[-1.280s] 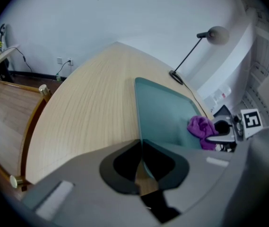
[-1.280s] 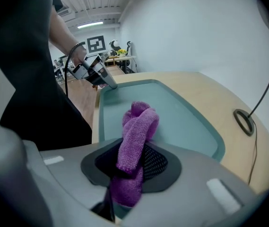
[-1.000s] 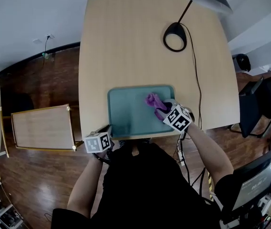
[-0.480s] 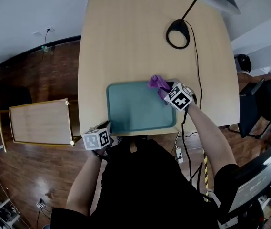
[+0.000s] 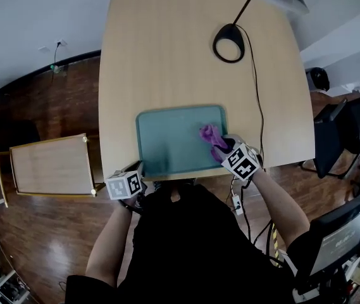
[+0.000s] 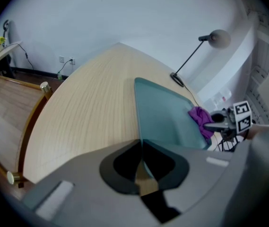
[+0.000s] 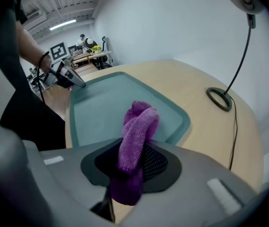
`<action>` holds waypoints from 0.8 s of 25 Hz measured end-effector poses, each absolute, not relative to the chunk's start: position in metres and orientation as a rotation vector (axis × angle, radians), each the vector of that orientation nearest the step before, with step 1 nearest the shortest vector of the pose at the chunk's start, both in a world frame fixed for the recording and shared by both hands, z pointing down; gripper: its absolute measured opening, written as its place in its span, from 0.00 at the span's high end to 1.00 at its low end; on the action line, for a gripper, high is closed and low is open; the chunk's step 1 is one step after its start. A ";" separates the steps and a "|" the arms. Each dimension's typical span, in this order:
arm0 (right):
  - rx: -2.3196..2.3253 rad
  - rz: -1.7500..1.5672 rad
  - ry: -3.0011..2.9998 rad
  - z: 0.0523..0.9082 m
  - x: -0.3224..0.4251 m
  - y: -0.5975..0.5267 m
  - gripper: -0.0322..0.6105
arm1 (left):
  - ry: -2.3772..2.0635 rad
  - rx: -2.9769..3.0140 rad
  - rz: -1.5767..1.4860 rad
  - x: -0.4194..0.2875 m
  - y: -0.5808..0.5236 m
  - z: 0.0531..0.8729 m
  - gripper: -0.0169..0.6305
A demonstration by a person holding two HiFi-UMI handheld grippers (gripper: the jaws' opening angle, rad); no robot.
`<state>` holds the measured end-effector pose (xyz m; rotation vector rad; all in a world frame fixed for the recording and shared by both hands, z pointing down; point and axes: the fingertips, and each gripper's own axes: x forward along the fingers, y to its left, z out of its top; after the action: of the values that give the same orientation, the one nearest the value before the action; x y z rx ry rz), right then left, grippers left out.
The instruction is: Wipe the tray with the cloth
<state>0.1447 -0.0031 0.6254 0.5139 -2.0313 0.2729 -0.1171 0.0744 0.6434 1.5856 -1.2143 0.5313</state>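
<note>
Mid-wipe: right gripper [image 5: 221, 149] clamps the cloth [image 5: 209, 133] on the tray [image 5: 167, 144], right side; left gripper [image 5: 141, 170] pinches its corner; wiping looks unfinished.

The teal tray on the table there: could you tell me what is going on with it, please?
A person with a gripper in each hand is wiping the teal tray, which lies at the near edge of the wooden table. The right gripper is clamped on a purple cloth and holds it on the tray's right part. The left gripper is shut on the tray's near left corner, apparently to steady it.
</note>
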 end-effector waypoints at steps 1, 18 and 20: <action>0.515 0.272 -2.031 0.626 0.145 0.009 0.79 | -1.214 1.586 0.532 -0.118 0.074 0.644 0.91; 0.658 0.353 -2.018 0.638 0.149 -0.060 0.79 | -1.198 1.603 0.559 -0.114 0.075 0.647 0.91; 0.699 0.384 -2.010 0.641 0.148 -0.083 0.79 | -1.199 1.604 0.565 -0.115 0.076 0.645 0.91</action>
<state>0.1476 -0.0829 0.6407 0.6987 -2.0102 0.3841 -0.1149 0.0759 0.6445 1.6037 -1.1990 0.5646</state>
